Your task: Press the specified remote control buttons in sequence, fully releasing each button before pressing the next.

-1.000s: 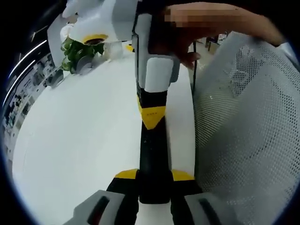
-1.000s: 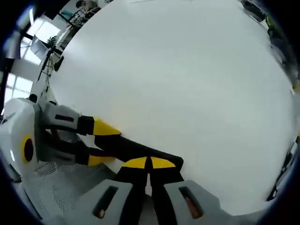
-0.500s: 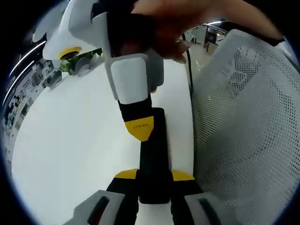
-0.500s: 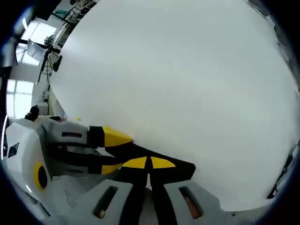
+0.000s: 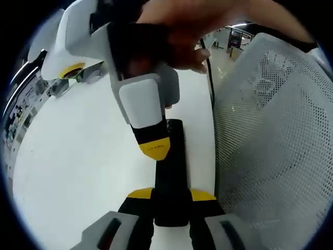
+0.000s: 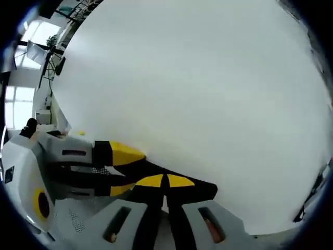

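A long black remote control [image 5: 171,172] lies lengthwise between my left gripper's [image 5: 171,195] yellow-tipped jaws, which are shut on its near end just above the white table [image 5: 78,156]. My right gripper [image 5: 154,148], held by a hand [image 5: 197,26], comes down from the top with its jaws together and its yellow tip on the remote's upper face. In the right gripper view my right gripper [image 6: 166,181] is shut, its tips resting on the remote [image 6: 148,167]. The left gripper [image 6: 127,171] reaches in from the left, clamped on that remote.
A white mesh chair back [image 5: 276,146] stands close on the right, right beside the remote. The white table [image 6: 208,78] stretches wide ahead. Shelves [image 5: 21,114] and a bit of green plant [image 5: 83,77] sit at the far left edge.
The right gripper has slid down along the remote toward the left gripper and leaned closer to the camera. The left gripper keeps the same hold on the remote.
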### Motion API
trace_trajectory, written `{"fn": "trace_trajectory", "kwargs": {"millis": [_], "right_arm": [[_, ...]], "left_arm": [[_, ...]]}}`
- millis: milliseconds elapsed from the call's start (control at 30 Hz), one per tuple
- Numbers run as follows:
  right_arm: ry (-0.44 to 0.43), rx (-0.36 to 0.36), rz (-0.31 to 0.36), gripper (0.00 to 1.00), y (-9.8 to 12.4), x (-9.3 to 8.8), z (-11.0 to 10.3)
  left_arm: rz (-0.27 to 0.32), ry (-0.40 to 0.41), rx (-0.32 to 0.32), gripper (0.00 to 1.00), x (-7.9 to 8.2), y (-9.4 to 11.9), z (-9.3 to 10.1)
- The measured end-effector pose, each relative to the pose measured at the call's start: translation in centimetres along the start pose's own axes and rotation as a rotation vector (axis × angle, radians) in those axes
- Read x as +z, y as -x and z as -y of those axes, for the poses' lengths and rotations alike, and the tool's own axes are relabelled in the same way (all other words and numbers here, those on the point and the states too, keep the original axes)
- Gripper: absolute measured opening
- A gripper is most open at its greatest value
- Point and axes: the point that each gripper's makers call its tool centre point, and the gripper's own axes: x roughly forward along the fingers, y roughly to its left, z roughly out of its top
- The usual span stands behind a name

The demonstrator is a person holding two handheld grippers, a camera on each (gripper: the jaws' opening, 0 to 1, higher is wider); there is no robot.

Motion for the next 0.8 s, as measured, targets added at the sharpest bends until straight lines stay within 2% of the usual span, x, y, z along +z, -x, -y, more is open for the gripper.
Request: {"fn": "trace_trajectory", "kwargs": {"millis": [300, 467, 733, 800], "right_arm": [[-0.025, -0.041, -0.023, 0.0, -0.18, 0.23, 0.09], [-0.011, -0.074, -0.05, 0.0, -0.32, 0.47, 0.13], [-0.045, -0.049, -0.019, 0.0, -0.31, 0.42, 0.28], [-0.029, -0.04, -0.013, 0.0, -0.27, 0.42, 0.12]], "left_arm": [[-0.004, 0.006, 0.0, 0.24, 0.03, -0.01, -0.09], [-0.002, 0.009, 0.002, 0.24, 0.05, -0.03, -0.16], [0.004, 0.015, 0.005, 0.24, 0.05, -0.03, -0.22], [0.005, 0.018, 0.006, 0.24, 0.06, -0.03, -0.21]]}}
